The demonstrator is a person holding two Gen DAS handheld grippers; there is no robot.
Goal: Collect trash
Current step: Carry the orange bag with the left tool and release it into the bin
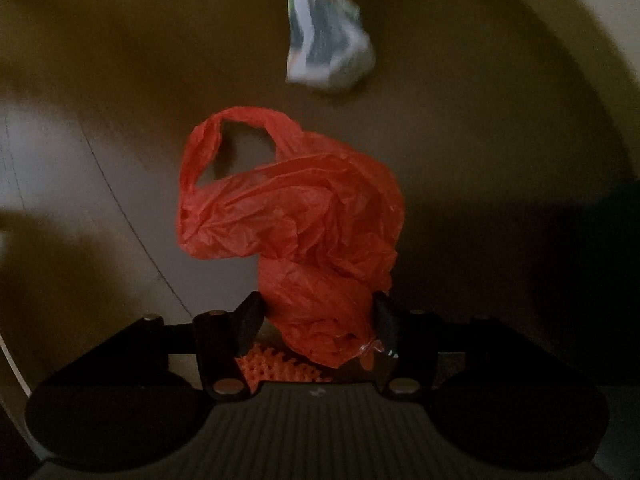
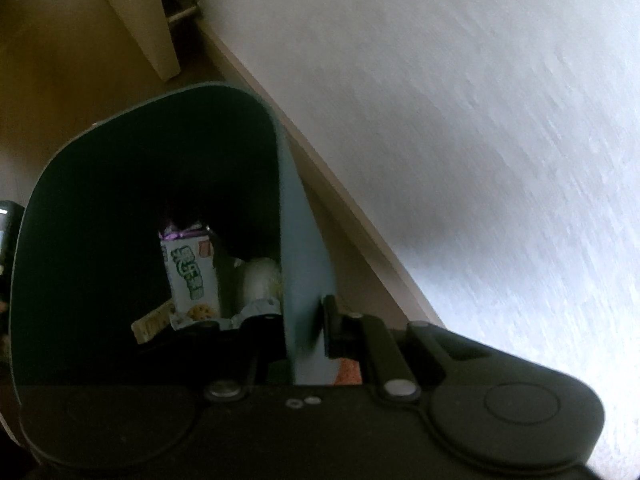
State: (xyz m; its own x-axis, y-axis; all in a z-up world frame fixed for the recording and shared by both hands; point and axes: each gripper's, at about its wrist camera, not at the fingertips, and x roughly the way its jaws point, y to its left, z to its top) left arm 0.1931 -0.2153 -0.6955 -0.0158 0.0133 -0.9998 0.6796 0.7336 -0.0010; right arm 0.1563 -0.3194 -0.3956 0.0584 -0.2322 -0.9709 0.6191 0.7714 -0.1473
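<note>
**Red bag goes between the jaws as the bin is held by its wall**

The left tool (image 1: 318, 314) points down at a brown floor (image 1: 480, 160), its two black fingers (image 1: 250, 320) standing apart with the lower end of a crumpled red plastic bag (image 1: 296, 216) between them. The right-hand finger touches the bag's side; whether the left-hand one presses on it cannot be told, and no firm clamp shows. The rest of the bag billows ahead of the fingertips, one carrying loop open at its far end. Farther ahead on the floor, well apart from the bag, lies a crumpled white-and-blue wrapper (image 1: 328, 40), blurred in this view. A pale wall or skirting curves along the upper right edge.

The right tool (image 2: 302, 320) is clamped on the thin side wall of a blue-grey waste bin (image 2: 300, 260), one finger inside the bin and the other finger (image 2: 334, 328) outside, the wall pinched between them. Inside the dark bin, near the inner finger, lie a white cookie packet with green lettering (image 2: 194, 276), a pale rounded piece of rubbish (image 2: 262, 278) just beside it, and a small yellowish scrap (image 2: 154, 322) to the left. The bin stands on the brown floor beside a beige skirting board (image 2: 320, 152) and a white textured wall (image 2: 480, 120). A pale panel (image 2: 140, 20) stands beyond the bin at the upper left.
</note>
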